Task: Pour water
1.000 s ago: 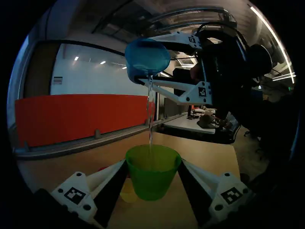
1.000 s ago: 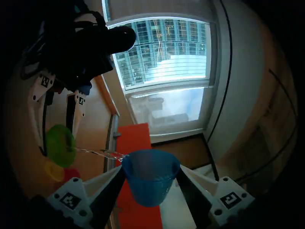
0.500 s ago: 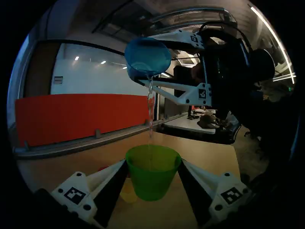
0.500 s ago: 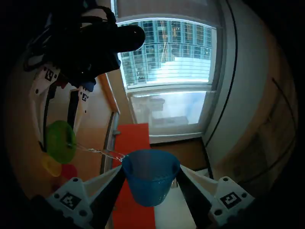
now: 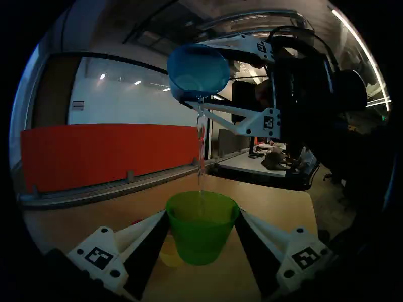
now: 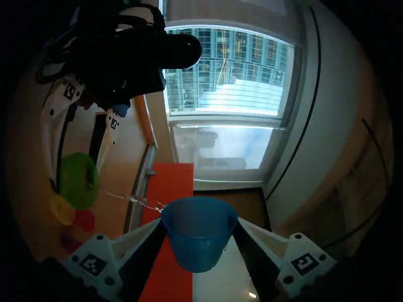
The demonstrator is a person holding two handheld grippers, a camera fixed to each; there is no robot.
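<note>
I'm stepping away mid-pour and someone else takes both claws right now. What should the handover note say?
Left claw: shut on the green cup, held upright and low at the table; I cannot tell whether it rests on it.
Right claw: shut on the blue cup, tipped over high above the green cup.
Done: the pour is under way; a thin water stream falls from the blue cup's rim into the green cup.
Left: a little water seems to remain in the blue cup. Probably finish the pour, right the blue cup, then set both cups down.
</note>
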